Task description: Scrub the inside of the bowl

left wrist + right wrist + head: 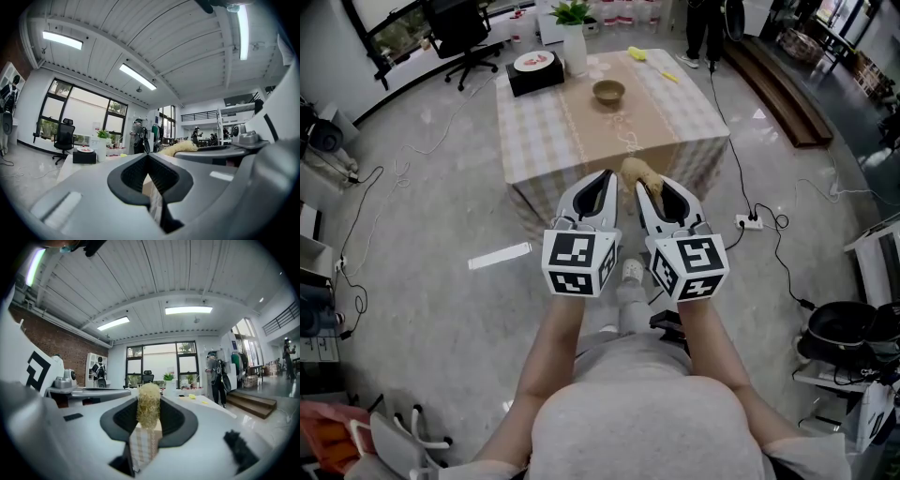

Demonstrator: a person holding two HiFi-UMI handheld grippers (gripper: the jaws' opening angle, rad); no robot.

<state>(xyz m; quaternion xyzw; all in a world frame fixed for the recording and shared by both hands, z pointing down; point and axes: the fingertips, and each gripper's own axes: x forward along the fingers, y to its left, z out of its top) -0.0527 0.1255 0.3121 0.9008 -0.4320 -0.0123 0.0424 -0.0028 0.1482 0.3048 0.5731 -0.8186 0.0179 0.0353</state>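
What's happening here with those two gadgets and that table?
A person stands before a table with a tool in each hand. The right tool is clamped on a fibrous scrubber. The left tool is shut and empty. The bowl to be scrubbed sits on the table, well ahead of both tools and untouched. No scrubbing has begun yet.

Tan bowl (608, 91) upright on table (553, 131); fibrous scrubber (149, 409) clamped in right tongs (639, 187).
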